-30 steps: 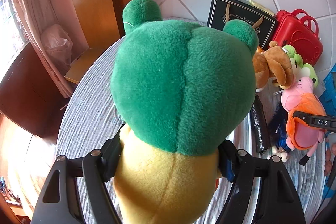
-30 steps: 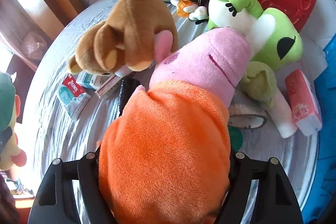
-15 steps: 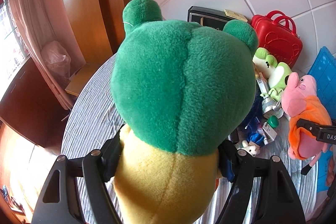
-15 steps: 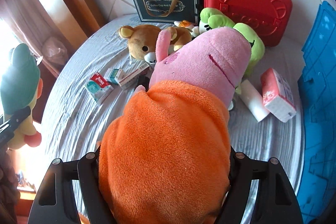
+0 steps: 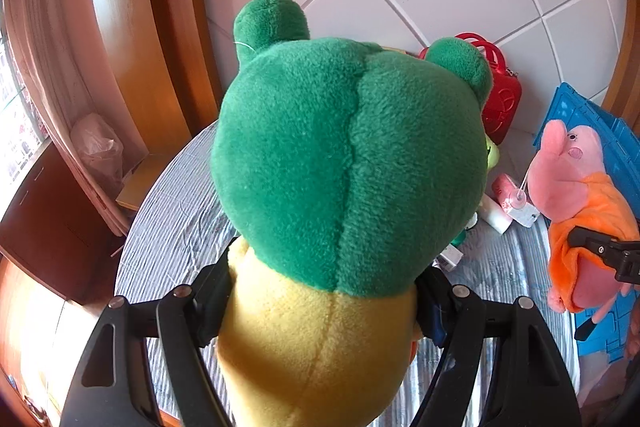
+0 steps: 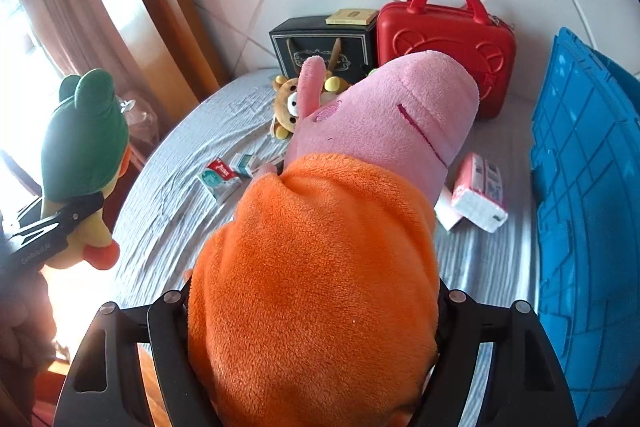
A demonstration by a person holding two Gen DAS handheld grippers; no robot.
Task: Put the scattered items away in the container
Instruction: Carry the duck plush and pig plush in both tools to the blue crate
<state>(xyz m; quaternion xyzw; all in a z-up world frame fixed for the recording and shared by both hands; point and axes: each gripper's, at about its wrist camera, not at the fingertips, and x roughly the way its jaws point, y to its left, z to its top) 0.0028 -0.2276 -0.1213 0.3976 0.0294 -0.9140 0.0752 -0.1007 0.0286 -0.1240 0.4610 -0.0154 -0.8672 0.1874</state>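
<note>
While each tool (image 5: 320,311) (image 6: 312,315) grips a plush, green frog (image 5: 348,163) and pink pig (image 6: 384,119), both aloft, several items lie outside the blue crate (image 6: 588,187).

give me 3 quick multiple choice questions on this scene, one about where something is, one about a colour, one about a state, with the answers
1. Where does the small brown bear plush lie?
A. on the table in front of the black gift bag
B. inside the blue crate
C. on top of the red case

2. What colour is the pig plush's outfit?
A. blue
B. orange
C. white

3. What is the left gripper doing?
A. hanging open over nothing
B. closed on a tissue pack
C. closed on the green and yellow plush

Answers:
1. A: the brown bear plush rests on the table just before the black gift bag.
2. B: the pig plush in the right gripper wears orange below its pink head.
3. C: the left gripper has a finger pressed on either side of the green and yellow plush, which is held clear of the table.
</note>
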